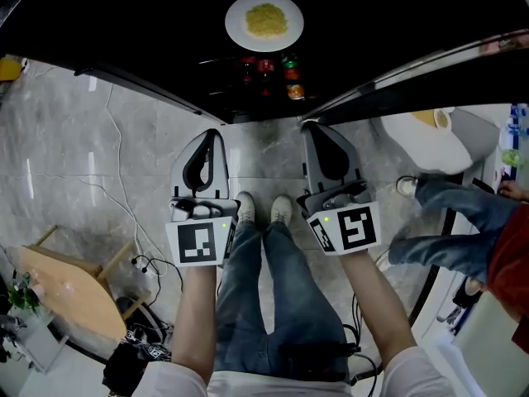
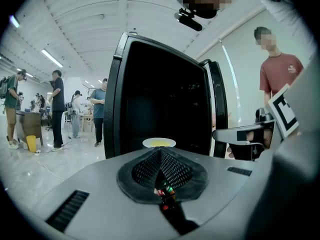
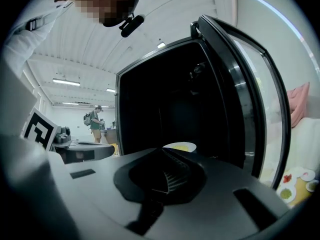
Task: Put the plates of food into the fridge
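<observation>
A white plate of yellow food (image 1: 264,21) sits on a shelf inside the dark, open fridge (image 1: 149,23). It also shows past the jaws as the plate (image 2: 159,143) in the left gripper view and the plate (image 3: 181,146) in the right gripper view. My left gripper (image 1: 212,134) and right gripper (image 1: 314,128) hang side by side just in front of the fridge, short of the plate. Both are shut and hold nothing. The left gripper (image 2: 160,153) and right gripper (image 3: 167,153) point into the fridge opening.
Red and green cans (image 1: 269,69) stand below the plate. The fridge's doors (image 1: 430,64) swing open on both sides. A wooden table (image 1: 70,292) and cables (image 1: 140,263) lie at the left, a seated person's legs (image 1: 450,222) at the right. Bystanders (image 2: 57,109) stand behind.
</observation>
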A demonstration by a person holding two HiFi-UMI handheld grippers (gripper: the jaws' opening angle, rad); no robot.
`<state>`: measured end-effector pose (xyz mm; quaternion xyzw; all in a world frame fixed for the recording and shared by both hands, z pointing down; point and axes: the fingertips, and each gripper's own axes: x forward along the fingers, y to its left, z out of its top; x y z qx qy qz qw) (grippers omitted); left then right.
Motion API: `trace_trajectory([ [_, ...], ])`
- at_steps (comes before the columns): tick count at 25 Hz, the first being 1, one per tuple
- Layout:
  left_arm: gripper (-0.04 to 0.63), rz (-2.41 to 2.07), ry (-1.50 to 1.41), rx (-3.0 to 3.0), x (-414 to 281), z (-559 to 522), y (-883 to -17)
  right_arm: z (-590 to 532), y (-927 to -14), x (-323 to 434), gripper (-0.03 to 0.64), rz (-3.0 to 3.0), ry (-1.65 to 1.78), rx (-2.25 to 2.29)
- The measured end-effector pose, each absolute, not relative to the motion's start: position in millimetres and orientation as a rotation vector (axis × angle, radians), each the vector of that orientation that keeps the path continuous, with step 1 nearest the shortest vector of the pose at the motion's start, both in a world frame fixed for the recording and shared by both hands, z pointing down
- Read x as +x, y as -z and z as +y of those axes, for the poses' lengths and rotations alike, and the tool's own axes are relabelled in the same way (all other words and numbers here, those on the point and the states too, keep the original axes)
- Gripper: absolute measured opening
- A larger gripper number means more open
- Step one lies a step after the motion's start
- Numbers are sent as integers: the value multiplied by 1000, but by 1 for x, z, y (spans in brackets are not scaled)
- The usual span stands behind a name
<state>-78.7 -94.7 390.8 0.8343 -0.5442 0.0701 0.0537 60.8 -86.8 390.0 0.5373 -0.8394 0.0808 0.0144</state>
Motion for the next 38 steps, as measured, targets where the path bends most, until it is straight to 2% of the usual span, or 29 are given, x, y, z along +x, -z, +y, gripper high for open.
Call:
trace_trajectory([
  [23, 8, -1613, -233, 2545, -74, -48, -382, -30, -389, 69, 11, -2598, -331, 1642],
  [38, 8, -1566, -238, 2564, -67, -34, -325, -22, -326, 86, 11, -2562, -241, 1663],
])
